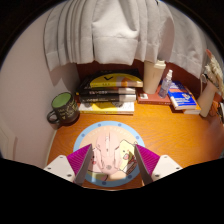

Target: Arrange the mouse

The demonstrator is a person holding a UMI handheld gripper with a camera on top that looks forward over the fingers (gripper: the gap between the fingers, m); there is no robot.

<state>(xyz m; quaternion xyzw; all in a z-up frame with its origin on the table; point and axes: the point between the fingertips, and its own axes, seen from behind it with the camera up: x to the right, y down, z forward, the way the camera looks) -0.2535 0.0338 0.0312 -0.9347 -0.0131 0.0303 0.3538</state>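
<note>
A pale pink-and-white mouse (108,158) with cartoon prints lies between my gripper's fingers. It is over the near part of a round mouse mat (108,128) with a light blue rim, which lies on the orange wooden desk (170,130). My gripper (112,162) is shut on the mouse, with the pink pads (80,160) pressing on its left and right sides. The near end of the mouse is hidden below the fingers.
A green mug (62,106) stands left of the mat. A stack of books (107,97) lies beyond it, with a yellow round object (112,80) behind. A beige cup (152,75), a small bottle (167,80) and a blue box (183,98) are at the back right. A curtain (120,30) hangs behind.
</note>
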